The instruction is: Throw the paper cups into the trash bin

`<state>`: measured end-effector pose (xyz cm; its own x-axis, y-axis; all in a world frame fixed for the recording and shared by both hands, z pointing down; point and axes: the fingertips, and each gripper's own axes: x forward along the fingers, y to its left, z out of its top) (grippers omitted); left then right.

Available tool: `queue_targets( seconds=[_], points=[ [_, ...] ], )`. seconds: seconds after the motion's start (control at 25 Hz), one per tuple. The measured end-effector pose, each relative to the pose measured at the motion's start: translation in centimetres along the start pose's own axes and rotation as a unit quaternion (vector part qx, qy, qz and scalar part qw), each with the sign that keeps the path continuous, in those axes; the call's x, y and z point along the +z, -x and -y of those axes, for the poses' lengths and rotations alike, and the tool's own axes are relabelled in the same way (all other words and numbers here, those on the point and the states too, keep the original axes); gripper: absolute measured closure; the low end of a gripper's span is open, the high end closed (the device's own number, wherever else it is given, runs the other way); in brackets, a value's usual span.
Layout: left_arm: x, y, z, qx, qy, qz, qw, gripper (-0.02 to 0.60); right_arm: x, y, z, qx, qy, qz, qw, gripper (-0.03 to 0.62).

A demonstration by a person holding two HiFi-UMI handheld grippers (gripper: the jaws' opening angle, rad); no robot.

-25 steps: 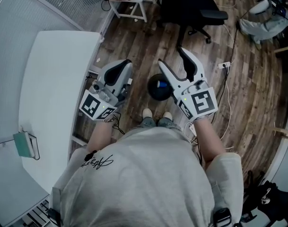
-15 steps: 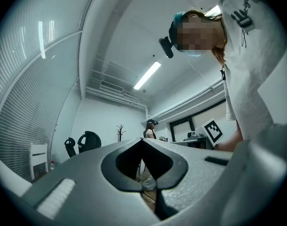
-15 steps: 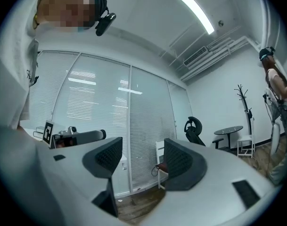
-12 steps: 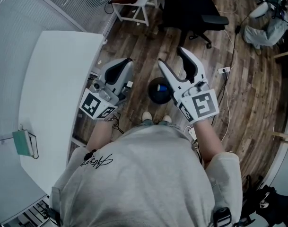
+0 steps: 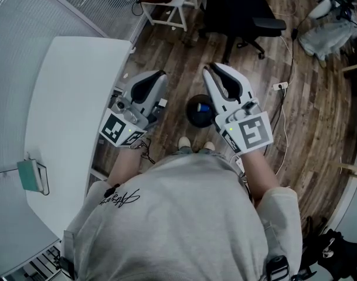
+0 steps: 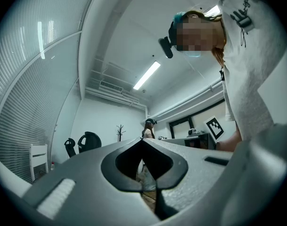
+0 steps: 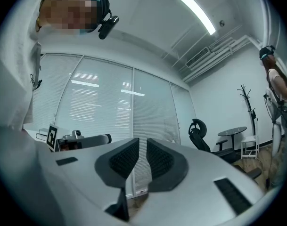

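A round black trash bin (image 5: pixel 194 115) stands on the wood floor just ahead of the person's feet, with something blue (image 5: pixel 204 107) inside it. No paper cup shows outside the bin. My left gripper (image 5: pixel 156 76) hovers left of the bin, shut and empty; its tips meet in the left gripper view (image 6: pixel 142 140). Over the bin's right rim, my right gripper (image 5: pixel 210 69) has just been closing. Its jaws stand a narrow slit apart with nothing between them, as the right gripper view (image 7: pixel 142 142) shows.
A white table (image 5: pixel 67 116) runs along the left, with a teal object (image 5: pixel 30 177) near its close end. A black office chair (image 5: pixel 237 4) and a small white stand (image 5: pixel 163 2) are beyond the bin. Cables and a power strip (image 5: pixel 278 85) lie on the floor at right.
The right gripper's jaws have gone from wide open to nearly closed, and it shifted slightly away from the body. The left gripper has stayed where it was.
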<state>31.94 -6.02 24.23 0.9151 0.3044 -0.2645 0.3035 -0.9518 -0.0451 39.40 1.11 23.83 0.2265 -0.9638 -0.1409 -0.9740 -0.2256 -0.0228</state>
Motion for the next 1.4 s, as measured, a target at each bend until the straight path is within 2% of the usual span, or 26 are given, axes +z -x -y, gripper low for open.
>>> queue_targets(
  seconds=[0.6,1.4],
  points=[
    [0.2,0.3,0.0,-0.002,-0.003,0.0,1.0,0.578,-0.8,0.1,0.1,-0.008,-0.009,-0.006,1.0,0.583],
    [0.9,0.7,0.0,0.001,-0.005,0.007,1.0,0.578,-1.2,0.0,-0.4,-0.016,-0.008,-0.015,1.0,0.583]
  ],
)
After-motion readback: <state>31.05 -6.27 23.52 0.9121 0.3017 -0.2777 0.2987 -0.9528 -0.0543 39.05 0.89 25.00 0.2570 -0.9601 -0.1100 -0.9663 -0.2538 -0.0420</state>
